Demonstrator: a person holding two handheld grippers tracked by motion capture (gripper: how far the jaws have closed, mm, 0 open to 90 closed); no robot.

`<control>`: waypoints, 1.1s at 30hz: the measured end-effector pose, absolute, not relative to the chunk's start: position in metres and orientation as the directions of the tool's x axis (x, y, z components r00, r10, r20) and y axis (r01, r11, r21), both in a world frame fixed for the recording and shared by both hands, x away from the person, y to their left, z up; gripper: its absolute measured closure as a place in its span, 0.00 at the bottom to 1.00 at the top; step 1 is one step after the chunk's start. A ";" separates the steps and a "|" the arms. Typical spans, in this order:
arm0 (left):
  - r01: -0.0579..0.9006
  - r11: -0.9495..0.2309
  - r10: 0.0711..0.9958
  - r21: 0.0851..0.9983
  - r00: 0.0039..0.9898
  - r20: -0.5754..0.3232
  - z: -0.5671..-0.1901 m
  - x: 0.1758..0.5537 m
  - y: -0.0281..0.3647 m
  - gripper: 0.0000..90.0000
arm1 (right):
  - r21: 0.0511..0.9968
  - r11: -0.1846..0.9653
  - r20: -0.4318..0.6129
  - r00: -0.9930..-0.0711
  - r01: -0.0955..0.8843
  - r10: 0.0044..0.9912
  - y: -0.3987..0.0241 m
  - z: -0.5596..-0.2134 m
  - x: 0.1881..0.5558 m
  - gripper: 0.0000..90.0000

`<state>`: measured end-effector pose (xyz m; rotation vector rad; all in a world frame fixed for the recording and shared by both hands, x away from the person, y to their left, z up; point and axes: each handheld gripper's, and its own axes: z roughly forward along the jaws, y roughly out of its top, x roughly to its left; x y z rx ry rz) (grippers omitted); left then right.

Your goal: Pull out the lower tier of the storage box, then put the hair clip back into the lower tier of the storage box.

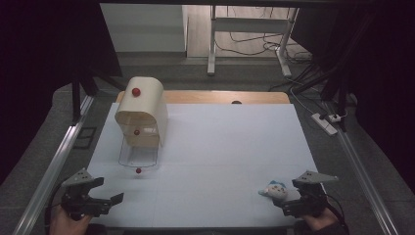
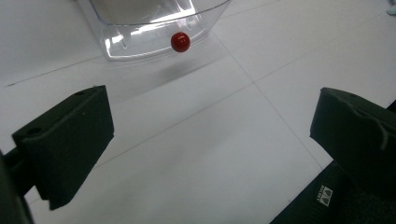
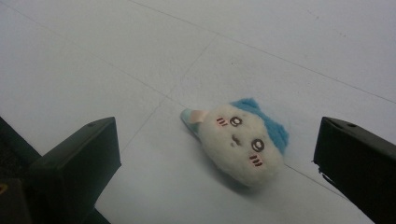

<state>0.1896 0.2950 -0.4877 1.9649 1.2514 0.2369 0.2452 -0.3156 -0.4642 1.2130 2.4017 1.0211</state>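
We see the right gripper (image 1: 297, 195) low at the near right corner of the white tabletop (image 1: 220, 147), its fingers (image 3: 74, 163) spread wide with nothing between them. Just beside it, toward the middle of the tabletop, lies a small plush toy (image 1: 273, 189), a cream face with blue hair, pink cheek marks and a pale ear; it rests on its side on the bare surface. In the right gripper view the plush toy (image 3: 240, 142) sits ahead of the open fingers, between them but not touched by either.

The left gripper (image 1: 105, 193) is at the near left corner, held in a hand (image 1: 66, 223), and its fingers (image 2: 65, 144) are likewise spread apart and hold nothing. Ahead of it stands a cream bread-box-like container (image 1: 142, 110) with a clear flap (image 1: 138, 155) lowered onto the tabletop. A red knob (image 2: 180, 42) sits at the flap's near edge, and two more red knobs show higher on the container. The toy and the container are well apart.
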 end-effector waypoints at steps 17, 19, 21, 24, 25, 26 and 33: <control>0.702 -0.211 0.836 0.680 0.490 -0.246 -0.488 0.179 0.303 0.00 | 0.691 0.403 0.077 -0.615 0.600 0.785 -0.316 -0.464 0.245 0.00; 0.703 -0.211 0.835 0.679 0.491 -0.249 -0.488 0.179 0.303 0.00 | 0.691 0.403 0.077 -0.616 0.600 0.784 -0.316 -0.464 0.245 0.00; 0.703 -0.213 0.834 0.678 0.492 -0.249 -0.488 0.179 0.303 0.00 | 0.690 0.404 0.077 -0.616 0.601 0.784 -0.316 -0.464 0.245 0.00; 0.703 -0.222 0.834 0.676 0.495 -0.242 -0.488 0.179 0.302 0.00 | 0.691 0.403 0.077 -0.616 0.600 0.784 -0.316 -0.464 0.245 0.00; 0.704 -0.223 0.834 0.674 0.496 -0.243 -0.488 0.179 0.302 0.00 | 0.691 0.401 0.080 -0.615 0.601 0.785 -0.316 -0.464 0.245 0.00; 0.706 -0.222 0.832 0.673 0.497 -0.246 -0.488 0.180 0.302 0.00 | 0.691 0.399 0.082 -0.615 0.602 0.784 -0.316 -0.464 0.245 0.00; 0.707 -0.220 0.823 0.672 0.505 -0.261 -0.489 0.180 0.303 0.00 | 0.683 0.396 0.111 -0.624 0.613 0.774 -0.316 -0.464 0.247 0.00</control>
